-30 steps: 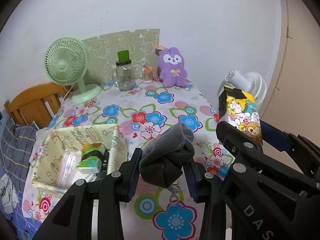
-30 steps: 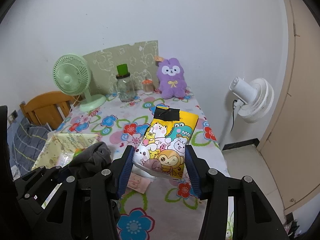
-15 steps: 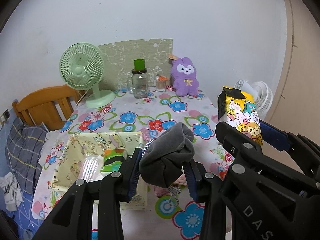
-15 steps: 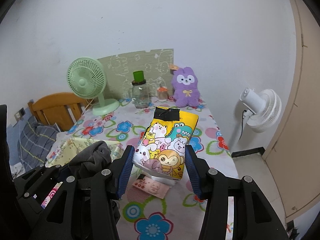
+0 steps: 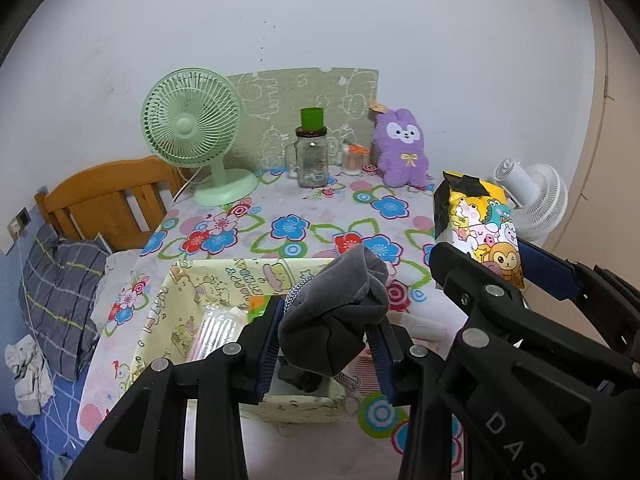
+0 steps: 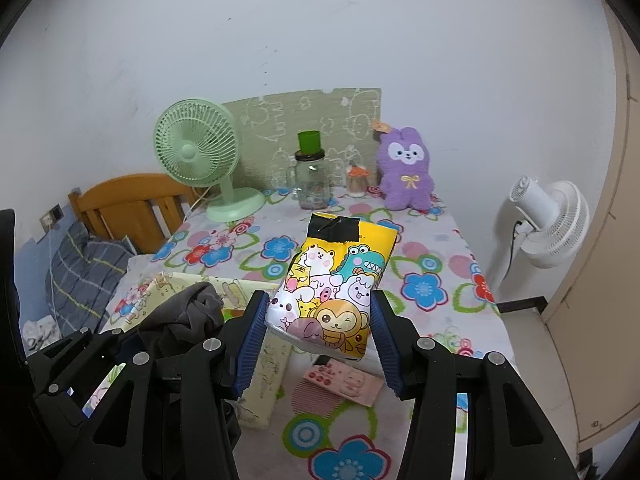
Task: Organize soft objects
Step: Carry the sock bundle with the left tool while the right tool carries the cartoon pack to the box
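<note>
My left gripper (image 5: 326, 344) is shut on a bunched grey cloth (image 5: 340, 312) and holds it above the near right corner of a pale yellow fabric box (image 5: 224, 276). My right gripper (image 6: 318, 336) is shut on a yellow cartoon-print tissue pack (image 6: 336, 284), held above the table just right of the box (image 6: 256, 364). The pack also shows at the right of the left wrist view (image 5: 478, 232). The cloth shows at the left of the right wrist view (image 6: 188, 316). A purple plush rabbit (image 5: 402, 148) sits at the table's far edge.
The floral table (image 5: 304, 216) carries a green desk fan (image 5: 192, 136), a glass jar with a green lid (image 5: 312, 156) and a small cup at the back. A pink comb (image 6: 340, 388) lies under the pack. A wooden chair (image 5: 108, 200) stands left, a white fan (image 6: 552, 220) right.
Both grippers have pulled back and shifted left with their loads. The grey cloth now hangs over the box's near right corner rather than beside it.
</note>
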Tool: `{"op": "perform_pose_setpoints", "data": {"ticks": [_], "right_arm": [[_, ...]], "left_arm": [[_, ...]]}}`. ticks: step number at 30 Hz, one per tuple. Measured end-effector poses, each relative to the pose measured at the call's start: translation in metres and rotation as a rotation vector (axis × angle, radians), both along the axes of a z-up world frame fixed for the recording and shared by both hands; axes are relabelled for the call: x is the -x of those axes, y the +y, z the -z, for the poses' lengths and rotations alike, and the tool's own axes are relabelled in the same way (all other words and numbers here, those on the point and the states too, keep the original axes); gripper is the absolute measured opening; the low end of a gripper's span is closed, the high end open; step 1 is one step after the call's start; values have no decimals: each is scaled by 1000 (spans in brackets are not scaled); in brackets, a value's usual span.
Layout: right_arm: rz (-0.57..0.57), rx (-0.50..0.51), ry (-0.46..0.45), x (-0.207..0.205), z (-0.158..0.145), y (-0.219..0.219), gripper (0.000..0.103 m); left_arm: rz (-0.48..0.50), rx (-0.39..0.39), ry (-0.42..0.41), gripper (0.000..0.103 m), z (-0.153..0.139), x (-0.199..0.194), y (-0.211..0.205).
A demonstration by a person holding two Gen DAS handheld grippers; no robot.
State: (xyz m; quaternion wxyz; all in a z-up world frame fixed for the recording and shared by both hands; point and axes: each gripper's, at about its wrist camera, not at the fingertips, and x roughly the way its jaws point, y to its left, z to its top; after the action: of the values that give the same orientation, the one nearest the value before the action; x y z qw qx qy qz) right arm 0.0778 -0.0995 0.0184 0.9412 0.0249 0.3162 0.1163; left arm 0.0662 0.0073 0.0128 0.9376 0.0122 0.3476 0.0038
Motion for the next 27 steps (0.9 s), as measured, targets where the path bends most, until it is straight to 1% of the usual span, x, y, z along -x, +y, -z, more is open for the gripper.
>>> {"op": "perform_pose_setpoints", "data": {"ticks": [8, 19, 27], "right_arm": [[-34, -2, 16, -10, 8, 24, 54], [-73, 2, 71, -30, 29, 56, 54], [-80, 20, 104, -43, 45, 73, 54]], "left_arm": [[-19, 2, 8, 42, 8, -8, 23], [-56, 1, 56, 42, 28, -22, 50], [-56, -1, 91, 42, 43, -33, 65]]}}
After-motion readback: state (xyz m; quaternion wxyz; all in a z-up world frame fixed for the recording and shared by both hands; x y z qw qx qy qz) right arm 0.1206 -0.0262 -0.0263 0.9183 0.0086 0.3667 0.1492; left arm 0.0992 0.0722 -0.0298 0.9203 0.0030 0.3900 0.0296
